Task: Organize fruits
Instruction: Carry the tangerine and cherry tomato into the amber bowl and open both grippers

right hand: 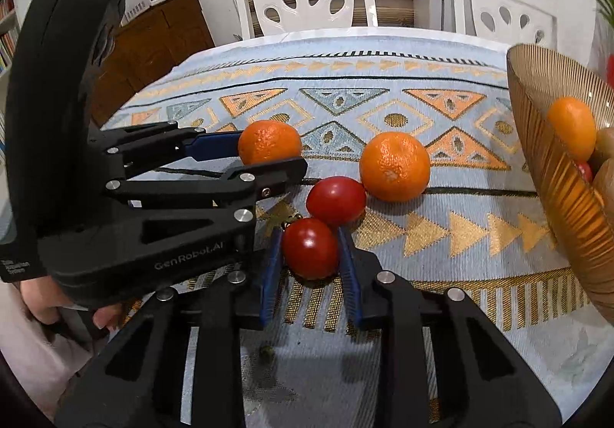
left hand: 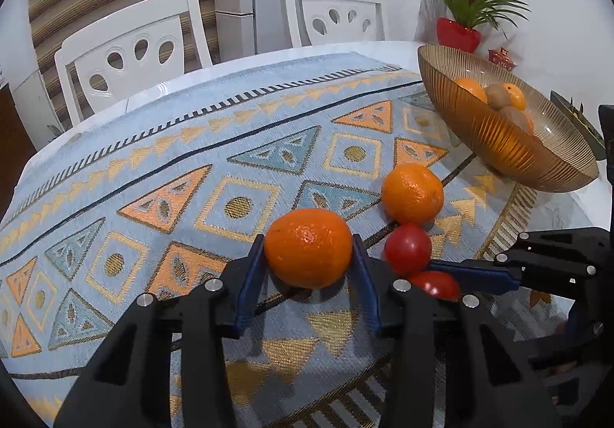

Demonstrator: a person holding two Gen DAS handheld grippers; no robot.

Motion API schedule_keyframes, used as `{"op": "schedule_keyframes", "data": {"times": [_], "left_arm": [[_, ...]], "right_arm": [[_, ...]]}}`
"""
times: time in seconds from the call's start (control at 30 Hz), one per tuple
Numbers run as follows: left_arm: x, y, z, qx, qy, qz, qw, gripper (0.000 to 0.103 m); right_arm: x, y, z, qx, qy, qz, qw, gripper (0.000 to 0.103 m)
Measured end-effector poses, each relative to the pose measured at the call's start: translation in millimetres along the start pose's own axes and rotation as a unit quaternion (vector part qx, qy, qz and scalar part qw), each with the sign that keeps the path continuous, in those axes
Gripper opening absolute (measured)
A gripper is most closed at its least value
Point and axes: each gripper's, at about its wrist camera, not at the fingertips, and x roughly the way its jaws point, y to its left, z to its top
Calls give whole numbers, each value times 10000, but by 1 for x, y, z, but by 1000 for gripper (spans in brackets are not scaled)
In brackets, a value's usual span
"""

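Observation:
My left gripper [left hand: 308, 249] is shut on an orange [left hand: 308, 247] that rests on the patterned cloth; the same orange shows in the right wrist view [right hand: 268, 141]. My right gripper [right hand: 309, 249] is shut on a red tomato [right hand: 310, 247], which also shows partly hidden in the left wrist view [left hand: 435, 283]. A second tomato [right hand: 335, 199] [left hand: 407, 248] lies just beyond it, touching a second orange [right hand: 395, 166] [left hand: 412, 193]. An amber ribbed glass bowl [left hand: 495, 136] [right hand: 552, 174] at the right holds oranges and kiwis.
The patterned cloth [left hand: 215, 167] covers a white table. Two white chairs [left hand: 130, 55] [left hand: 334, 11] stand at the far edge. A potted plant in a red pot [left hand: 458, 32] stands behind the bowl. A hand holds the left gripper's body [right hand: 76, 197].

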Motion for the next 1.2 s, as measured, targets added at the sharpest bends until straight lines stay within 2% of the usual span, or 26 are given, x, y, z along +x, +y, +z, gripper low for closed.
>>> {"op": "schedule_keyframes", "data": {"times": [0.17,0.3,0.6,0.77,1.0,1.2], "left_arm": [[-6,1,-1,-35,-139,85,9999,42],[-8,6,-1,-149,-174,141,9996,42],[-21,21,-3,-553,-486,412,9964,42],[-27,28,2,-827,-422,552,9942,42],[-47,33,21,-1053,-502,738,9904,42],[-65,20,54,-931,-744,783,9898,42]], "right_arm": [[-7,-9,-3,313,-67,406,9987,29],[-12,-6,-3,281,-144,539,9980,29],[-28,-4,1,238,-437,627,9968,29],[-47,-7,9,175,-727,539,9957,29],[-66,-14,28,222,-864,660,9938,29],[-115,-44,54,510,-1376,551,9876,29]]}}
